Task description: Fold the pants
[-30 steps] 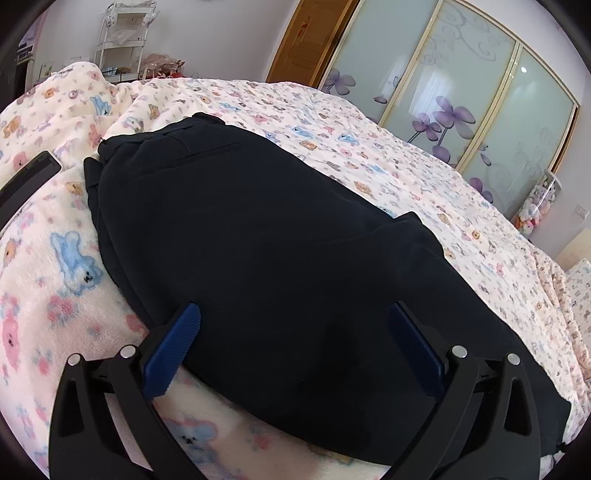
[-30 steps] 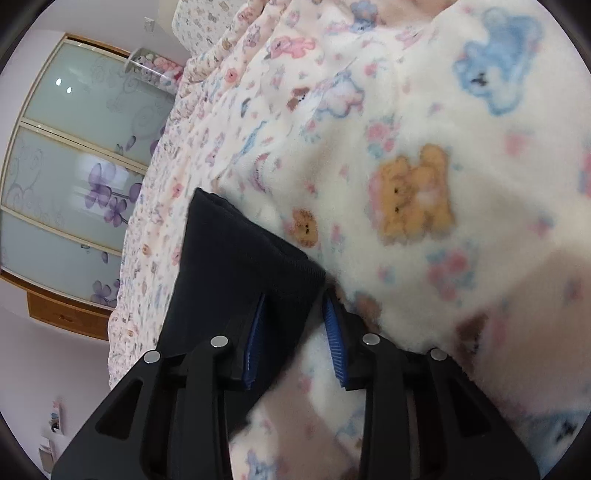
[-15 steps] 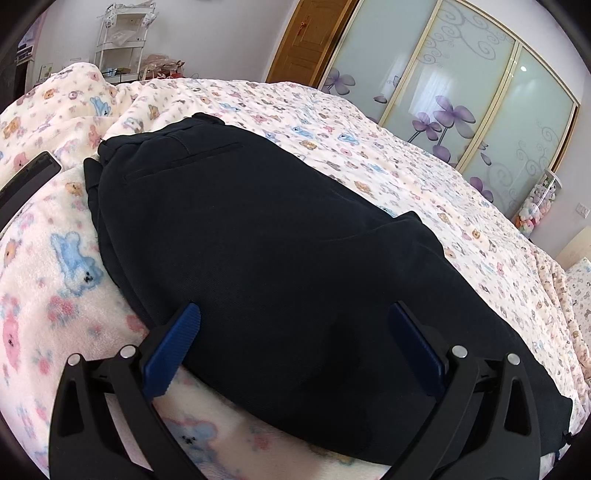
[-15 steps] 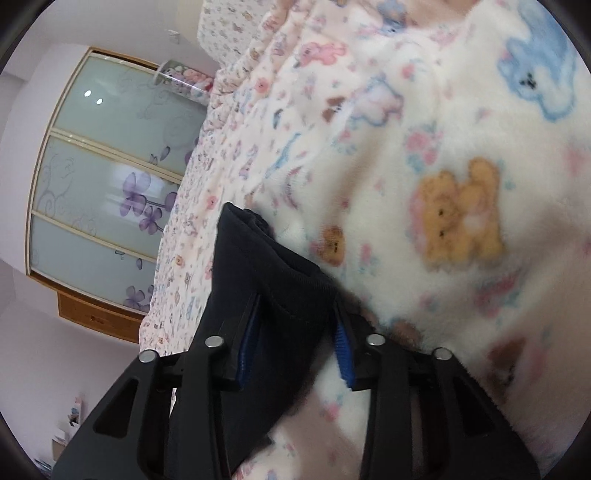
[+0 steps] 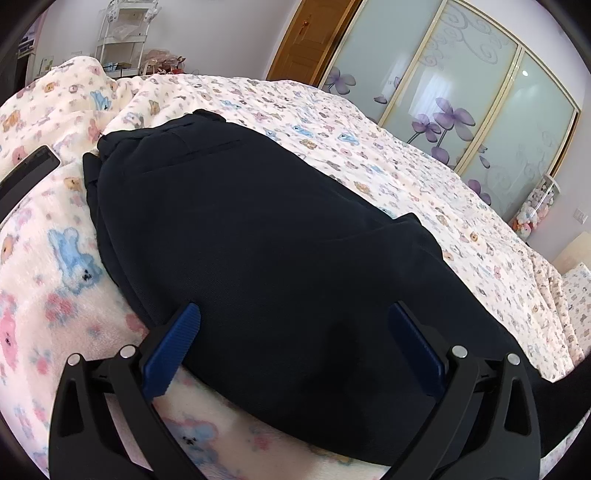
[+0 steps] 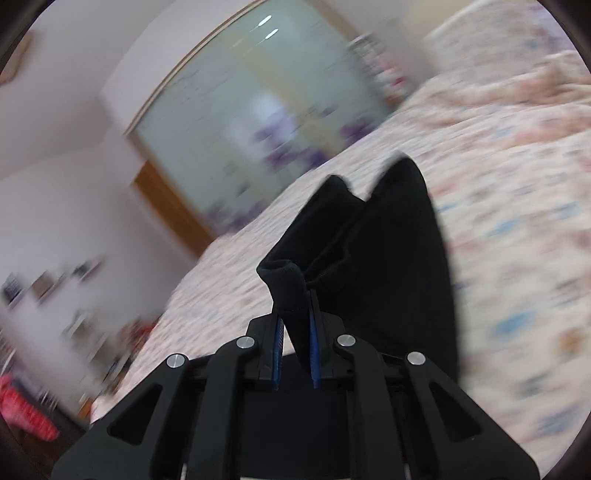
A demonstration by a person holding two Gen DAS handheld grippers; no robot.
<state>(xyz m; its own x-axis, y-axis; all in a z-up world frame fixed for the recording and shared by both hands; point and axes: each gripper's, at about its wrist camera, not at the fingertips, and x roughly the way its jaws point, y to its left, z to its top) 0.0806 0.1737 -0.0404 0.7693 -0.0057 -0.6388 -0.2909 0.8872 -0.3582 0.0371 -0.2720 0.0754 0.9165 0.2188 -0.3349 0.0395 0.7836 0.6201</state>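
Observation:
Black pants (image 5: 266, 258) lie folded lengthwise on a bed with a teddy-bear blanket (image 5: 55, 266). My left gripper (image 5: 295, 332) is open, its blue pads wide apart just above the pants' near part, holding nothing. My right gripper (image 6: 295, 325) is shut on the hem end of the pants (image 6: 388, 258) and holds it lifted off the bed; the cloth hangs away from the jaws. The right wrist view is motion-blurred.
A dark flat object (image 5: 29, 173) lies on the blanket at the left. Sliding wardrobe doors (image 5: 461, 92) with purple flowers stand beyond the bed. A white shelf rack (image 5: 122, 33) is at the far wall. A wooden door (image 5: 306, 40) is beside the wardrobe.
My right gripper closed on the pants' hem and swung up off the blanket, lifting the cloth. The left gripper has stayed still.

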